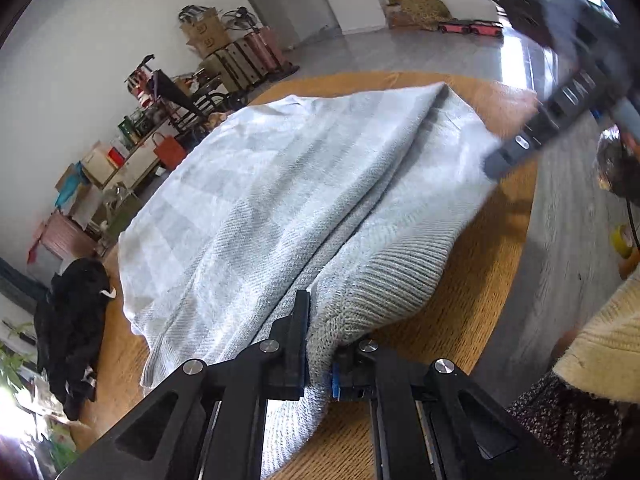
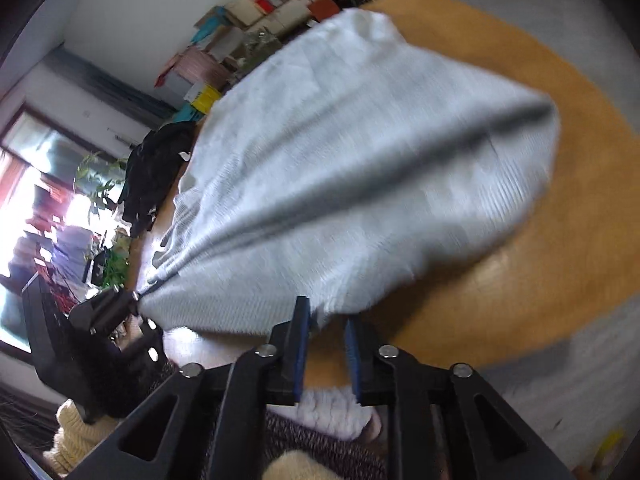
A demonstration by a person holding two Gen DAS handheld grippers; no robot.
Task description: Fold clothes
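From the left wrist camera, a big pale grey sweater (image 1: pixel 304 184) lay spread on a round wooden table (image 1: pixel 472 300). The left gripper (image 1: pixel 320 344) was pinched tight on the sweater's ribbed edge. The right gripper (image 1: pixel 520 148) looked blurry at the far side, near the cloth. A black garment (image 1: pixel 72 328) sat at the table's left rim.

From the right wrist camera, the right gripper (image 2: pixel 326 344) had its fingers a little apart, with the sweater's edge (image 2: pixel 360 184) just in front and nothing squeezed. The left gripper (image 2: pixel 116 308) held a bunched corner.
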